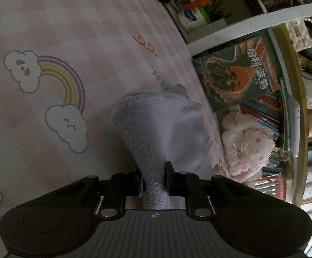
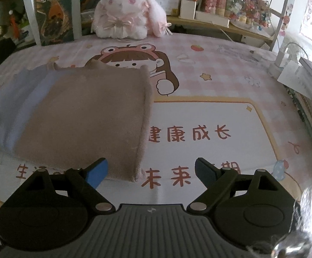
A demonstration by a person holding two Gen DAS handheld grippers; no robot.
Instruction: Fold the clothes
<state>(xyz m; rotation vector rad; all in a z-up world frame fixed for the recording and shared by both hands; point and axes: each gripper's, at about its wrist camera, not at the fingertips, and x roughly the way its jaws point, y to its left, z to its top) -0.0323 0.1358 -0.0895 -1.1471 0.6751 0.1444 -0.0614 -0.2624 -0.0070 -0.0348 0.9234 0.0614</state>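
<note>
In the left wrist view a pale lavender garment [image 1: 156, 133] bunches up between the fingers of my left gripper [image 1: 153, 180], which is shut on it above the pink cartoon mat [image 1: 48, 32]. In the right wrist view the same lavender cloth [image 2: 11, 101] lies at the mat's left, partly covered by a folded tan garment [image 2: 87, 116]. My right gripper [image 2: 150, 172] stands open just in front of the tan garment's near right corner, its blue left pad [image 2: 96, 172] almost over that edge, nothing between its fingers.
A pink plush toy [image 2: 125, 10] and a standing book [image 2: 54, 13] sit at the mat's far edge before crowded bookshelves. A white shelf frame [image 1: 252, 21] runs beside the mat. White cables and a power strip [image 2: 280, 62] lie at the right.
</note>
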